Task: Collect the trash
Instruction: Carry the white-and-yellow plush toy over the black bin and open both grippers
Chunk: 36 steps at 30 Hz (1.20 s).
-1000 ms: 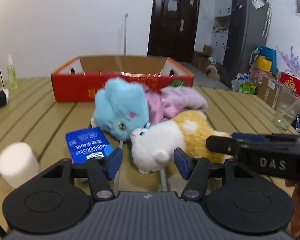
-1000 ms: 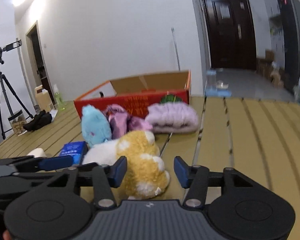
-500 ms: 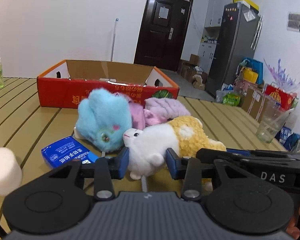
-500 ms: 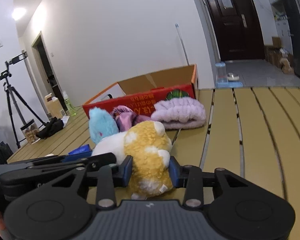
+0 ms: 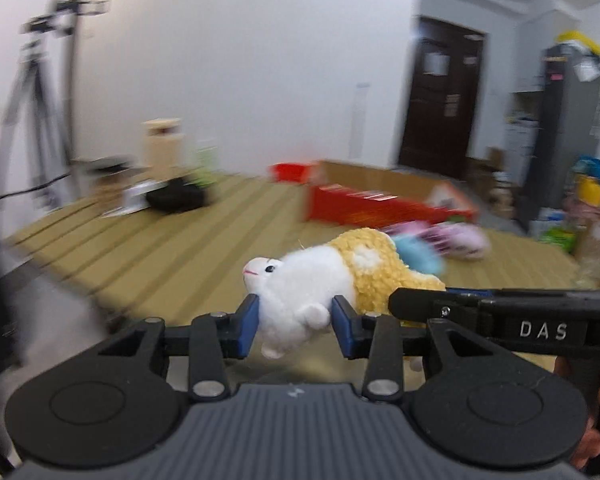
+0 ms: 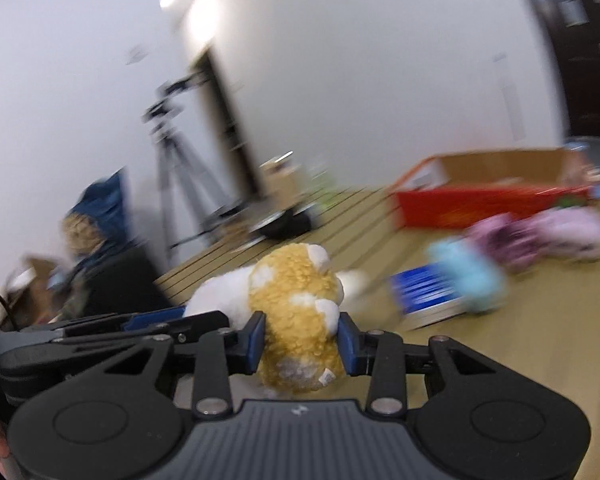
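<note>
A white and yellow plush toy is held off the table by both grippers. My left gripper is shut on its white head end. My right gripper is shut on its yellow rear end. The right gripper's arm shows in the left wrist view, and the left gripper's arm shows in the right wrist view. A red and brown cardboard box stands open on the table; it also shows in the right wrist view.
A blue plush, pink and purple plush toys and a blue tissue pack lie on the slatted wooden table. A tripod stands at the left. A black item lies at the far table end.
Both grippers have closed on the plush toy and lifted it off the table. Both views have swung to the left, with motion blur.
</note>
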Motion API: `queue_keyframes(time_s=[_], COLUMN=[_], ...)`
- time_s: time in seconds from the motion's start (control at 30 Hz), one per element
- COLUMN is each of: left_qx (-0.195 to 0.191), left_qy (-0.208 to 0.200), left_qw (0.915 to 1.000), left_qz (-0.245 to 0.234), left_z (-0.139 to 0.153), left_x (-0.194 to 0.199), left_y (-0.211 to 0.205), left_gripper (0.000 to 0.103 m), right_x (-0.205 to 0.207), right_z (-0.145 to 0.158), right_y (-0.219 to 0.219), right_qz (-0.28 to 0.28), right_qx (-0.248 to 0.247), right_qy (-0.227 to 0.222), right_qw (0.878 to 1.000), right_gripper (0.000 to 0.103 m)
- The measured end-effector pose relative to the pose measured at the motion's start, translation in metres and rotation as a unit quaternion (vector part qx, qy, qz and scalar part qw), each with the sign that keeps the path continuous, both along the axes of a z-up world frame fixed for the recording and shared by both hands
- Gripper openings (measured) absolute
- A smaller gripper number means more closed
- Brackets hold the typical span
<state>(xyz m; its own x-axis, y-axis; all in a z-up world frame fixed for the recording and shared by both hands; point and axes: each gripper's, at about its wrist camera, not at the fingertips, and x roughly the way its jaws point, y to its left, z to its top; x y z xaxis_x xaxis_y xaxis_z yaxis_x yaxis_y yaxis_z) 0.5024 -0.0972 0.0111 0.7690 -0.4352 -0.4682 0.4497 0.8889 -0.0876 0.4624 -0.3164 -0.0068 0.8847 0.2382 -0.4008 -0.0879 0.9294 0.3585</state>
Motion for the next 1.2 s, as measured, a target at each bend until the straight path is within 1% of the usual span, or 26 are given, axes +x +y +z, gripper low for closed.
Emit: queue_keyframes(time_s=[0.13,0.2,0.27,0.3,0.33,0.37,0.4,0.47,0.5,0.53,0.57,0.6,0.63,0.67,0.7,0.73,0.8,0.83,0.9,0.97,1.07,1.2], left_qx=[0.0,0.007,0.009,0.007,0.002,-0.005,-0.01,-0.012,-0.004,0.014,0.038,0.061,0.077,0.094,0.108,0.122,0.146,0.155,0.162,0.157,0.152,0.151], left_qy=[0.04,0.061,0.096,0.124,0.161,0.19,0.222,0.288,0.318,0.331,0.332,0.332,0.339,0.351,0.362,0.369,0.377,0.381,0.388,0.394,0.391,0.39], left_qw=[0.9973,0.9944,0.9897,0.9854,0.9782,0.9719,0.9645,0.9461,0.9366,0.9322,0.9319,0.9315,0.9283,0.9226,0.9167,0.9114,0.904,0.9006,0.8953,0.8911,0.8904,0.8903], left_qz=[0.061,0.086,0.106,0.117,0.131,0.139,0.143,0.148,0.148,0.145,0.142,0.136,0.133,0.129,0.131,0.136,0.138,0.139,0.147,0.161,0.177,0.18], left_z=[-0.013,-0.023,-0.043,-0.054,-0.071,-0.083,-0.102,-0.136,-0.148,-0.156,-0.162,-0.168,-0.175,-0.184,-0.193,-0.199,-0.208,-0.211,-0.213,-0.213,-0.209,-0.207], left_x=[-0.007,-0.01,-0.007,-0.004,0.0,0.004,0.009,0.018,0.022,0.025,0.027,0.028,0.03,0.034,0.035,0.036,0.036,0.036,0.037,0.04,0.044,0.048], left_y=[0.072,0.096,0.115,0.123,0.13,0.136,0.141,0.15,0.152,0.148,0.144,0.139,0.134,0.131,0.129,0.128,0.127,0.128,0.128,0.134,0.136,0.136], left_gripper=[0.039,0.039,0.039,0.039,0.039,0.039,0.039,0.038,0.038,0.038,0.038,0.04,0.045,0.058,0.062,0.064,0.069,0.073,0.074,0.075,0.076,0.077], right_x=[0.024,0.034,0.042,0.046,0.05,0.056,0.063,0.079,0.084,0.088,0.093,0.095,0.099,0.102,0.103,0.107,0.107,0.107,0.107,0.106,0.106,0.108], right_z=[-0.008,-0.016,-0.028,-0.036,-0.045,-0.058,-0.073,-0.106,-0.123,-0.136,-0.15,-0.16,-0.17,-0.179,-0.188,-0.195,-0.207,-0.211,-0.217,-0.22,-0.217,-0.212], right_y=[0.071,0.097,0.121,0.131,0.141,0.149,0.154,0.161,0.163,0.165,0.167,0.169,0.172,0.175,0.177,0.178,0.179,0.176,0.174,0.174,0.175,0.18], right_qz=[0.079,0.107,0.132,0.143,0.157,0.171,0.18,0.192,0.194,0.195,0.197,0.199,0.201,0.2,0.198,0.195,0.192,0.193,0.203,0.215,0.218,0.22], right_qx=[-0.001,0.003,0.0,-0.009,-0.02,-0.026,-0.026,-0.023,-0.021,-0.021,-0.021,-0.021,-0.021,-0.025,-0.031,-0.042,-0.068,-0.076,-0.089,-0.105,-0.125,-0.125], right_qy=[0.031,0.052,0.078,0.095,0.115,0.14,0.169,0.23,0.256,0.276,0.298,0.312,0.325,0.337,0.344,0.35,0.359,0.363,0.377,0.383,0.382,0.38], right_qw=[0.996,0.993,0.988,0.985,0.981,0.975,0.969,0.954,0.947,0.941,0.934,0.929,0.924,0.92,0.917,0.915,0.911,0.908,0.899,0.892,0.89,0.89], right_gripper=[0.037,0.037,0.037,0.037,0.038,0.038,0.038,0.038,0.039,0.039,0.041,0.044,0.045,0.043,0.05,0.053,0.055,0.055,0.055,0.058,0.06,0.061])
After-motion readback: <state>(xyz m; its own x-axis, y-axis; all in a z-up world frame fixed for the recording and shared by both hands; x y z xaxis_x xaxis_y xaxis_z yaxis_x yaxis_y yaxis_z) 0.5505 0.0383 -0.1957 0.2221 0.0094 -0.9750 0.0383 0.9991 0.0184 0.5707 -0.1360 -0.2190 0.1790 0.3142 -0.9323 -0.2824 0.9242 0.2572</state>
